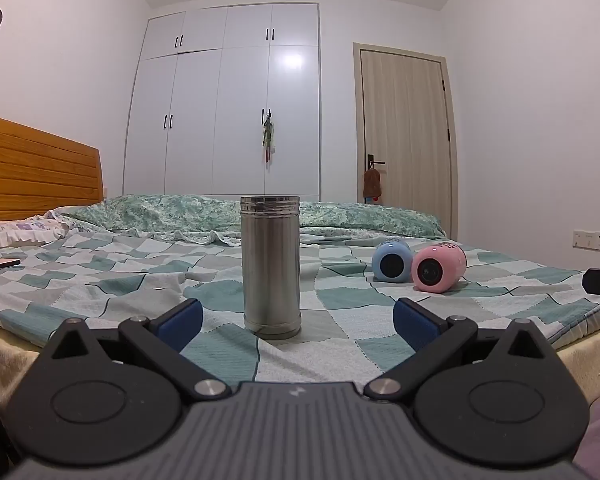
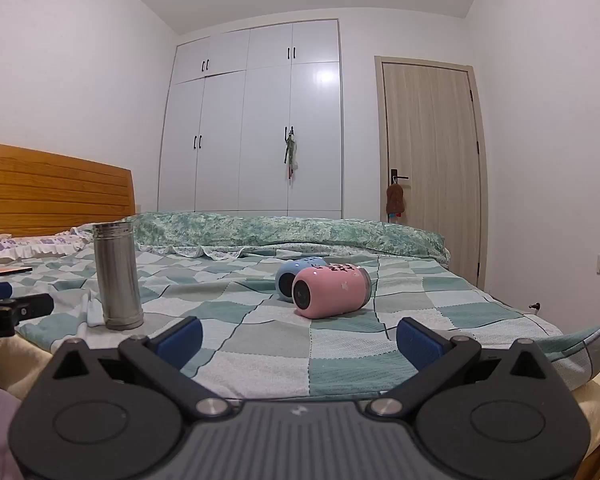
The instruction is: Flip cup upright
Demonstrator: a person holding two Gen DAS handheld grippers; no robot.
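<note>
- The steel cup (image 1: 271,266) stands upright on the bed (image 1: 100,280), close to its near edge, on the checked green and white sheet (image 1: 340,344).
- The left gripper (image 1: 298,318) is spread wide, its blue pads (image 1: 180,322) on either side of the steel cup's base but apart from it; it holds nothing.
- The right gripper (image 2: 299,336) is also spread wide and holds nothing; it hangs over the near edge of the bed, facing the two lying cups.
- The pink cup (image 2: 328,290) lies on its side toward the middle of the bed, its round dark end turned to the cameras.
- The blue cup (image 2: 290,280) lies on its side just behind the pink one, touching it or nearly so; I cannot tell which.
- From the right wrist view, the steel cup is well apart from the pair, toward the bed's left side, and part of the left gripper shows at the left rim of the picture.
- A folded green floral quilt (image 2: 284,230) runs along the far edge of the bed.
- A wooden headboard (image 1: 36,168) closes the bed's left end, with a pillow (image 1: 16,232) beside it.
- Behind the bed stand a white wardrobe (image 1: 224,100) and a pale wooden door (image 1: 406,120).
</note>
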